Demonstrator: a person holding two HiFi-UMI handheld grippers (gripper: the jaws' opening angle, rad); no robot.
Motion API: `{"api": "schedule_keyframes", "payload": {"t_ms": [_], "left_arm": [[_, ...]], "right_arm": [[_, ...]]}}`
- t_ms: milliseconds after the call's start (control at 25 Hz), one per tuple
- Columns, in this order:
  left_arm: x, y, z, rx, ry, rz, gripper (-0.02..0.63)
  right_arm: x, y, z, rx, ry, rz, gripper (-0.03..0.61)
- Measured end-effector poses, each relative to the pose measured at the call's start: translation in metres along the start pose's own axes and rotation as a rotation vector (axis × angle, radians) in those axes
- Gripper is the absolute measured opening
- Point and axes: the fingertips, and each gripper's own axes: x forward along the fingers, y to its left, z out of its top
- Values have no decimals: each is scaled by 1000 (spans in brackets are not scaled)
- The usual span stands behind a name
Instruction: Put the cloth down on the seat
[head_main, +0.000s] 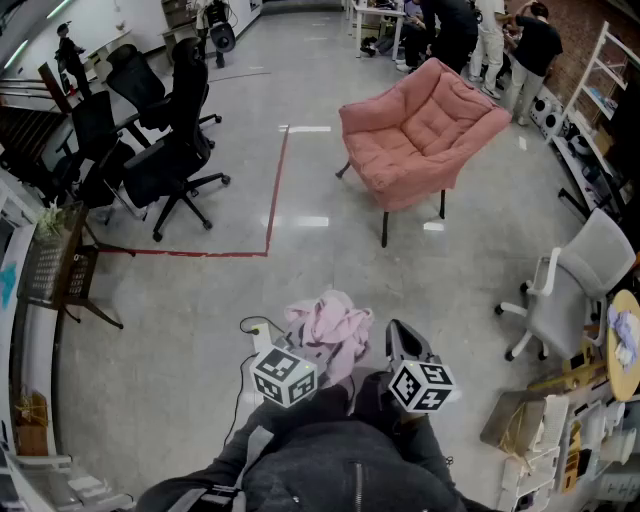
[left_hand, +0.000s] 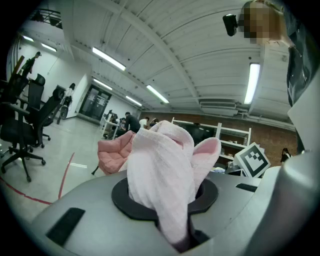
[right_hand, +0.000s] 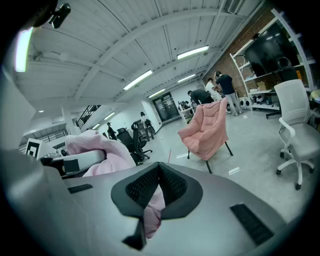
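**Cloth carried in both grippers, seat still far off**

On the far left stand black office chairs (head_main: 165, 150), which have no part in the work; a red line (head_main: 275, 180) on the floor runs past them.

Near the person, the left gripper (left_hand: 165, 200) has its fingers (left_hand: 125, 200) closed on the pink cloth (head_main: 330, 325). A thick bundle of it stands up out of the gap and hides the gap completely. I think it is gripped deep like this so that it cannot slip while being carried.

The right gripper (right_hand: 159, 175) is just beside it. Its meshed fingers (right_hand: 140, 187) meet at the tips, and a fold of the same cloth shows low between them, so it seems to pinch an edge. Two holds would let the cloth be spread later.

The cloth hangs in the air above the floor, well apart from the pink armchair (head_main: 425, 135) in the far middle, whose seat (head_main: 395, 175) is bare. On the right stands a white office chair (head_main: 575, 280).

I can read no brand or writing; the cubes (head_main: 285, 375) on the grippers carry only black-and-white square patterns.
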Motion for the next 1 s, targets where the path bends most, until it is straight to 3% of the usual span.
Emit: {"api": "schedule_keyframes", "payload": {"t_ms": [360, 1000], "left_arm": [[-7, 20, -2, 1, 21, -16, 104], [53, 113, 30, -18, 12, 54, 104]], "right_arm": [[15, 21, -17, 21, 20, 11, 9], [130, 4, 28, 36, 45, 58, 9]]}}
